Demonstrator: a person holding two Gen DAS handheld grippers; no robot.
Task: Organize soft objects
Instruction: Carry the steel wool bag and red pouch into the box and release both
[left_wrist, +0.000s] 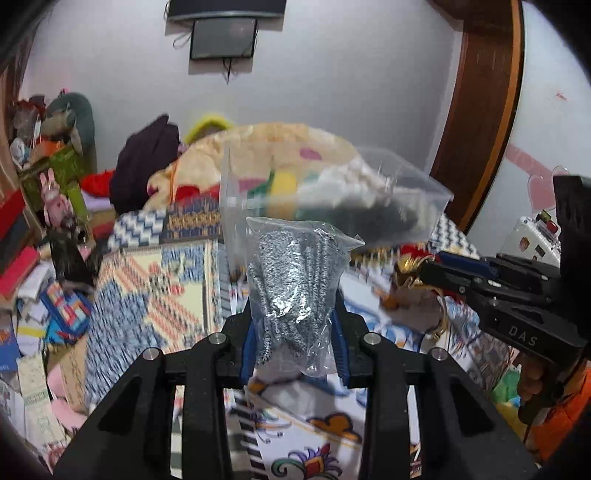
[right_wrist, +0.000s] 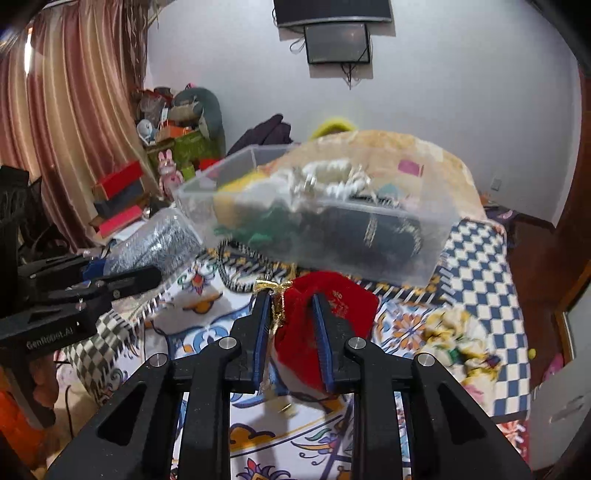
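Observation:
My left gripper (left_wrist: 295, 325) is shut on a clear plastic bag of grey-and-white knit fabric (left_wrist: 295, 280) and holds it upright above the bed. My right gripper (right_wrist: 291, 314) is shut on a red velvet pouch (right_wrist: 325, 325) with gold cord. A clear plastic bin (left_wrist: 417, 184) with several soft items in it sits on the bed beyond both grippers; it also shows in the right wrist view (right_wrist: 424, 251). The right gripper (left_wrist: 424, 269) shows at the right in the left wrist view. The left gripper (right_wrist: 147, 275) with its bag (right_wrist: 155, 240) shows at the left in the right wrist view.
The bed has a patterned cover (right_wrist: 480, 266). A cream blanket heap (right_wrist: 436, 162) lies behind the bin. Boxes and stuffed toys (right_wrist: 173, 140) crowd the far left by pink curtains (right_wrist: 74, 110). A striped cord (right_wrist: 236, 273) lies before the bin.

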